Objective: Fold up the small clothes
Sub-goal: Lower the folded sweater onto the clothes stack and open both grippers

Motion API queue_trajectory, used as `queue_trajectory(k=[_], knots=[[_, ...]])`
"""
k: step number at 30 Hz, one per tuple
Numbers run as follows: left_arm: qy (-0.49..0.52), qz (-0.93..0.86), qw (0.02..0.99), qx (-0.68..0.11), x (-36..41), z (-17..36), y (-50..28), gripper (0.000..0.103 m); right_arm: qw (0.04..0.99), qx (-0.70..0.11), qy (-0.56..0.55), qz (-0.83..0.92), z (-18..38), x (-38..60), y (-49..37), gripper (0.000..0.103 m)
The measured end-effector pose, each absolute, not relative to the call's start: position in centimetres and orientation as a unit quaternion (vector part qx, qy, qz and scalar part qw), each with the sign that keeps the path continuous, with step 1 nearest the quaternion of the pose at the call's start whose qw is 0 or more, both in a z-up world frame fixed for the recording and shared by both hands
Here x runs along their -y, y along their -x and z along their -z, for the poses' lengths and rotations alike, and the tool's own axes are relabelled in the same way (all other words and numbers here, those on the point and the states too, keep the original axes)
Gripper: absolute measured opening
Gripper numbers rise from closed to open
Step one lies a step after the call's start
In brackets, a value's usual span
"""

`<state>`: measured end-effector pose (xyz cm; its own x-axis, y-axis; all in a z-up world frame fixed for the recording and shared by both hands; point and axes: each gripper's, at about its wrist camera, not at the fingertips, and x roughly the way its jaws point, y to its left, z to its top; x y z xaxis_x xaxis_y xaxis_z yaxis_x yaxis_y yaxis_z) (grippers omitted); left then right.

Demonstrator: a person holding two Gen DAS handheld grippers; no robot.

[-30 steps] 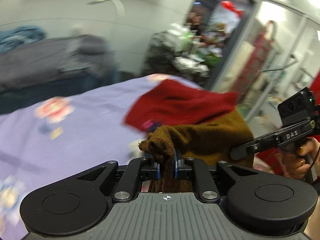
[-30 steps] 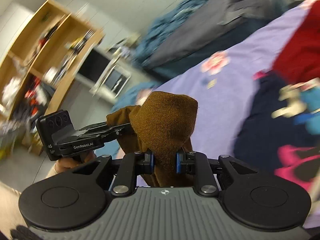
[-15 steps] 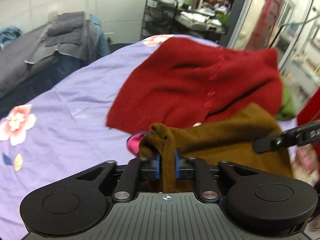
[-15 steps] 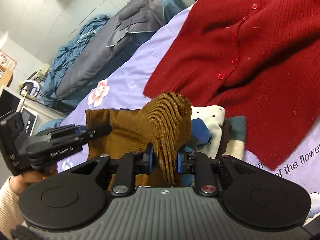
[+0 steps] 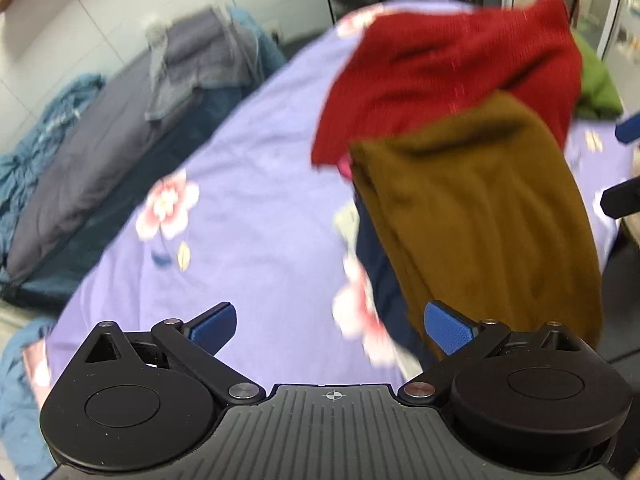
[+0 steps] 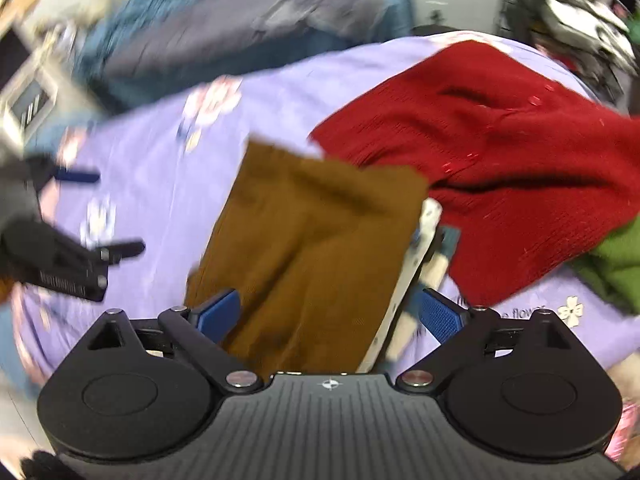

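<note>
A brown knit garment [image 5: 480,208] lies folded and flat on a pile of clothes on the purple floral sheet [image 5: 240,208]. It also shows in the right wrist view [image 6: 312,248]. My left gripper [image 5: 330,326] is open and empty, just left of the garment's near edge. My right gripper [image 6: 330,314] is open and empty over the garment's near end. The left gripper also shows in the right wrist view [image 6: 100,216] at the left, open. A red cardigan [image 5: 452,80] lies spread beyond the brown garment, and also shows in the right wrist view [image 6: 512,168].
A navy garment [image 5: 380,272] and a white and teal garment [image 6: 428,248] lie under the brown one. A green garment [image 6: 612,268] sits at the right under the cardigan. A grey bed [image 5: 100,148] with blue bedding stands beyond the sheet at the left.
Both grippers have opened and let go of the brown garment, which now lies flat on the pile. Both have pulled back from it.
</note>
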<state>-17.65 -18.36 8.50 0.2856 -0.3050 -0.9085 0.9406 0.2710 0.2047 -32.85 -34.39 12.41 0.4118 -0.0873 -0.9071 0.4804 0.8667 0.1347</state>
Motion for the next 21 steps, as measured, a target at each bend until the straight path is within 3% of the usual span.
queue_trajectory(k=[7, 21], knots=[[-0.405, 0.444, 0.668, -0.438, 17.7, -6.5, 20.3, 0.103, 0.792, -0.571, -0.142, 0.163, -10.5, 30.3, 32.2, 0.096], [-0.365, 0.439, 0.686, -0.451, 17.1, -6.1, 21.3, 0.103, 0.786, -0.577, -0.129, 0.180, -10.0, 29.8, 32.6, 0.097]])
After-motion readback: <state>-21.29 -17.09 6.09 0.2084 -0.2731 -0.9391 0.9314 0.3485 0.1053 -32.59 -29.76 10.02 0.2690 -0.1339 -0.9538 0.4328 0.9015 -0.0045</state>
